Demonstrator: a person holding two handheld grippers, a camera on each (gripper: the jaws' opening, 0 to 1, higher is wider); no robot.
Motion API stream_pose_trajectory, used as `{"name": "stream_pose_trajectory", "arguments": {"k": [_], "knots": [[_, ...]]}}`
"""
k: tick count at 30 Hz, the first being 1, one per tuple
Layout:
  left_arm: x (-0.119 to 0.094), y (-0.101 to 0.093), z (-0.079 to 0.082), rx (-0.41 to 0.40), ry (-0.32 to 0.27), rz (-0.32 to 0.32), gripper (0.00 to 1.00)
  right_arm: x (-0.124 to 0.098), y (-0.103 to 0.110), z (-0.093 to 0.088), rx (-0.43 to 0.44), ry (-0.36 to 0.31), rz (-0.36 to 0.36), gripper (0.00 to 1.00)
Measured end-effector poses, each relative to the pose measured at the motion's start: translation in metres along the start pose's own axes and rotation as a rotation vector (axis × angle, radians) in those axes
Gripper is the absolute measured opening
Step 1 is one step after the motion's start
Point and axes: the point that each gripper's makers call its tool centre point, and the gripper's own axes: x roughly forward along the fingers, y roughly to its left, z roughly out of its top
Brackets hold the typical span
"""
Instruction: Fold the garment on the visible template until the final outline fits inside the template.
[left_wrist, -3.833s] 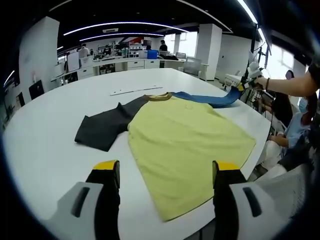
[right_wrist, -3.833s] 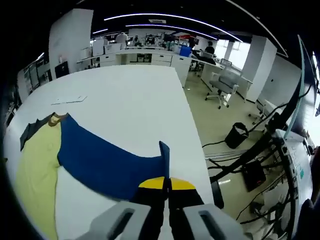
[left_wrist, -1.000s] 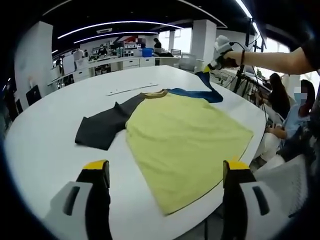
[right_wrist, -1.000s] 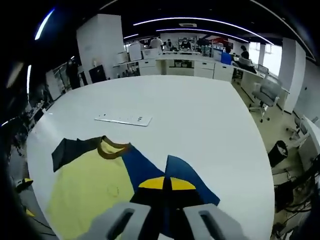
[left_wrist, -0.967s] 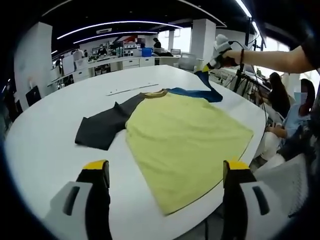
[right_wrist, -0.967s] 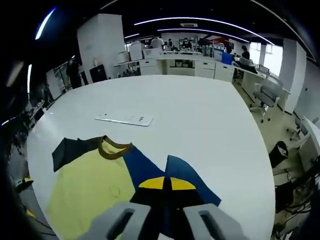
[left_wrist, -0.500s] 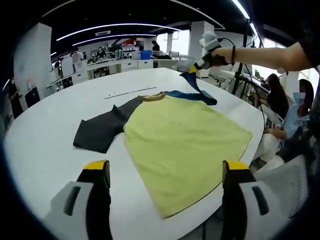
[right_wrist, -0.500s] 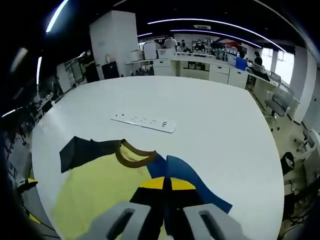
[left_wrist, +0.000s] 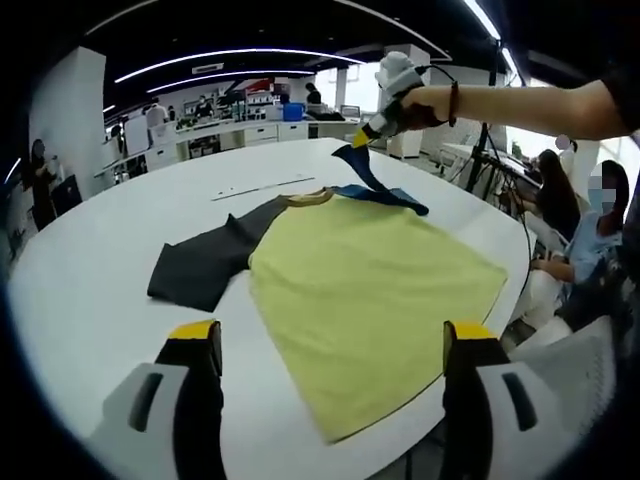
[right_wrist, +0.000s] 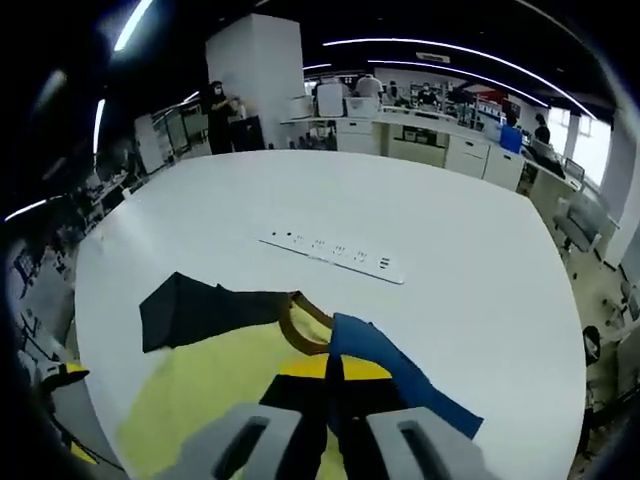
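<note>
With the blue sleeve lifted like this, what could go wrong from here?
The right gripper pinches only the tip of the blue sleeve, so it might slip out mid-fold. The yellow shirt body lies at the edge of the white table; a pull could drag its hem over. The left gripper hovers open, so nothing pins the fabric.

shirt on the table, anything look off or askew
The shirt lies at a slant, and its hem corner hangs over the table edge nearest the left gripper. The blue sleeve is raised off the table, pinched in the right gripper.
</note>
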Motion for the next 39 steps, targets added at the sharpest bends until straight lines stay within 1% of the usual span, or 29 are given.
{"name": "stream_pose_trajectory", "arguments": {"k": [6, 13, 18, 24, 29, 32, 39], "knots": [[0.0, -0.001, 0.001, -0.002, -0.007, -0.001, 0.89, 0.008, 0.019, 0.009, -0.024, 0.002, 0.015, 0.0], [-0.002, -0.002, 0.0, -0.007, -0.009, -0.005, 0.88, 0.016, 0.041, 0.014, -0.073, 0.008, 0.025, 0.0], [-0.002, -0.001, 0.0, -0.011, -0.01, -0.005, 0.88, 0.018, 0.054, 0.019, -0.078, 0.006, 0.037, 0.0], [-0.001, -0.002, 0.0, -0.005, -0.005, -0.012, 0.88, 0.018, 0.072, 0.028, -0.09, -0.014, 0.06, 0.0], [-0.002, -0.001, 0.002, -0.016, -0.016, -0.02, 0.88, 0.016, 0.085, 0.036, -0.086, -0.037, 0.08, 0.0], [-0.002, 0.001, 0.002, -0.015, -0.016, -0.016, 0.88, 0.015, 0.094, 0.041, -0.078, -0.053, 0.097, 0.0], [-0.004, 0.003, 0.001, -0.025, -0.019, -0.001, 0.9, 0.014, 0.111, 0.045, -0.092, -0.071, 0.119, 0.0]]}}
